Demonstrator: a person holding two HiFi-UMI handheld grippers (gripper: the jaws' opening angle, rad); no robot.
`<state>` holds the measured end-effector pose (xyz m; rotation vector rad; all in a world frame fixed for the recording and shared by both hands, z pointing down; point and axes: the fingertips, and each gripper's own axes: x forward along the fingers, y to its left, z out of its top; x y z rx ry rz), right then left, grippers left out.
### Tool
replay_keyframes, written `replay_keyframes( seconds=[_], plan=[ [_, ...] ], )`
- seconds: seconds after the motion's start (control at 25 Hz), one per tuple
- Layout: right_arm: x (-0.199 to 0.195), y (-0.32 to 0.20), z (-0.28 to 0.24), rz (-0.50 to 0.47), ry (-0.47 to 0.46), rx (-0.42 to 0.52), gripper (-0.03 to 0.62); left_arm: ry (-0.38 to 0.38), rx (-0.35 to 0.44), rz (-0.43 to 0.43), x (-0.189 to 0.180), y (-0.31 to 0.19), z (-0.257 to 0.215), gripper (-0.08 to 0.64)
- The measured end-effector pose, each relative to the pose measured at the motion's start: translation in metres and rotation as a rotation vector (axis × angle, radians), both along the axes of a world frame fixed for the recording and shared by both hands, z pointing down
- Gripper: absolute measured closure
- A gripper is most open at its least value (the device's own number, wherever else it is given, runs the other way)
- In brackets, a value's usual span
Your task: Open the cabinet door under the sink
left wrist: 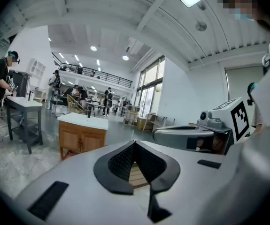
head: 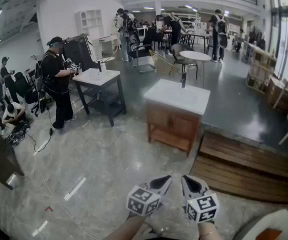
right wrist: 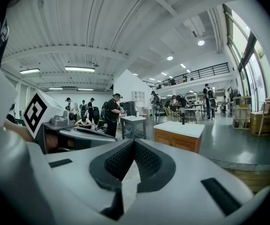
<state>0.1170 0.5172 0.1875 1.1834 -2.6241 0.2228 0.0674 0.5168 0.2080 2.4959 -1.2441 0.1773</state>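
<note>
Starting with the head view: the sink cabinet (head: 176, 115) stands at 12 o'clock, well apart from both grippers across bare floor (head: 98, 159), with a wooden platform (head: 244, 166) at its 4 o'clock. The left gripper (head: 167, 179) and right gripper (head: 185, 179) are side by side at 6 o'clock, both aimed at the cabinet and neither touching anything. Left gripper view: fingers (left wrist: 125, 159) pressed together at the tips with nothing pinched. The cabinet sits at 10 o'clock, and its two front doors (left wrist: 80, 141) look shut and flush. Right gripper view: fingers (right wrist: 146, 159) also pressed together and empty, cabinet (right wrist: 179, 141) at 1 o'clock, again far off. Progress looks like zero: doors closed, no contact made. Still to do, by my read: close the gap, spread one set of fingers, grab a door handle or edge, and swing the door out. The handles are too small to make out from here.
</note>
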Motion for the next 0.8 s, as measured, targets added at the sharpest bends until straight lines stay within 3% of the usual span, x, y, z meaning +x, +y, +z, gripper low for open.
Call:
replay_keyframes(
  seconds=[0.2, 0.36, 0.8],
  plan=[
    [-0.028, -0.026, -0.018, -0.005, -0.03, 0.059, 0.584, -0.012, 0.073, -0.029, -0.019, -0.029, -0.02, 0.551],
    [-0.033, -0.025, -0.013, 0.003, -0.033, 0.042, 0.584, -0.044, 0.076, -0.027, -0.023, -0.027, -0.017, 0.551],
    [-0.043, -0.024, -0.001, 0.021, -0.057, 0.007, 0.584, -0.011, 0.046, -0.013, -0.037, -0.032, -0.013, 0.551]
  ],
)
